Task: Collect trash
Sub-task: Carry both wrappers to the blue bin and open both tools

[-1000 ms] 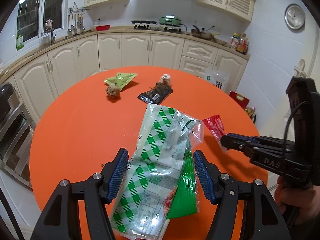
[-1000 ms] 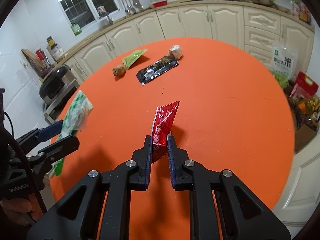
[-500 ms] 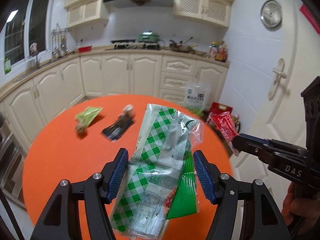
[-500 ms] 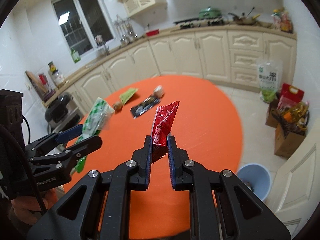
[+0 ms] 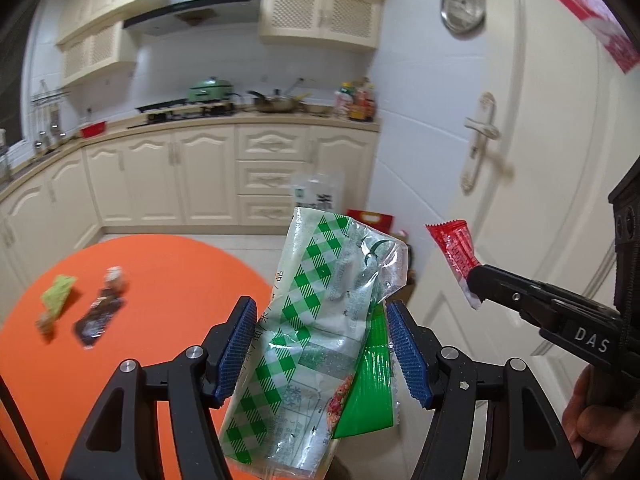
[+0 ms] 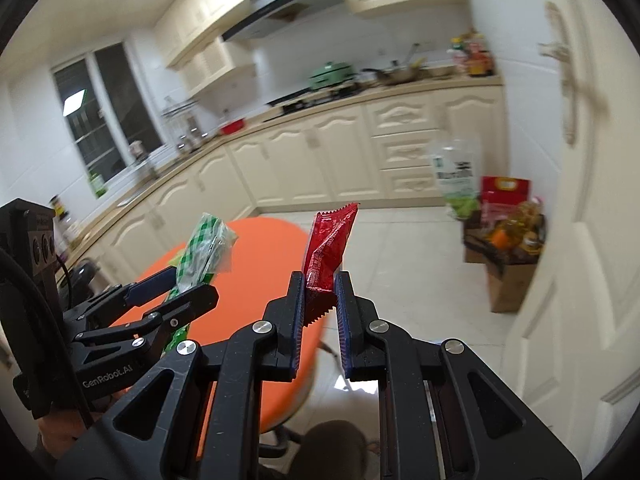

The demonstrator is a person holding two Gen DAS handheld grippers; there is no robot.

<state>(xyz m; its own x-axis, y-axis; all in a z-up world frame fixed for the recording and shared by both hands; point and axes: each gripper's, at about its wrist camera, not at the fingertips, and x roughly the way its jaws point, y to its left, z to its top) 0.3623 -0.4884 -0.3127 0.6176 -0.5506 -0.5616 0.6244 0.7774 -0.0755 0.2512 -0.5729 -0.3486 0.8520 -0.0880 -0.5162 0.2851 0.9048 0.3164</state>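
Note:
My left gripper (image 5: 320, 344) is shut on a green-checked plastic bag (image 5: 320, 312) with a plain green wrapper (image 5: 370, 384) tucked behind it. The bag stands up between the blue pads, held in the air past the edge of the round orange table (image 5: 168, 280). My right gripper (image 6: 320, 300) is shut on a red wrapper (image 6: 328, 244) that sticks upward; in the left wrist view that red wrapper (image 5: 454, 250) shows at the right. On the table lie a light green wrapper (image 5: 58, 292), a black wrapper (image 5: 98, 314) and a small crumpled ball (image 5: 114, 276).
Cream kitchen cabinets (image 5: 200, 176) and a counter run along the back. A white door (image 5: 520, 160) with a handle stands at the right. Bags and a cardboard box (image 6: 508, 248) sit on the tiled floor (image 6: 400, 260) by the door. A hand (image 5: 592, 428) holds the right gripper.
Both grippers have swung to the right and risen, off the table toward the door side, each still holding its trash. The table now sits at the left of both views.

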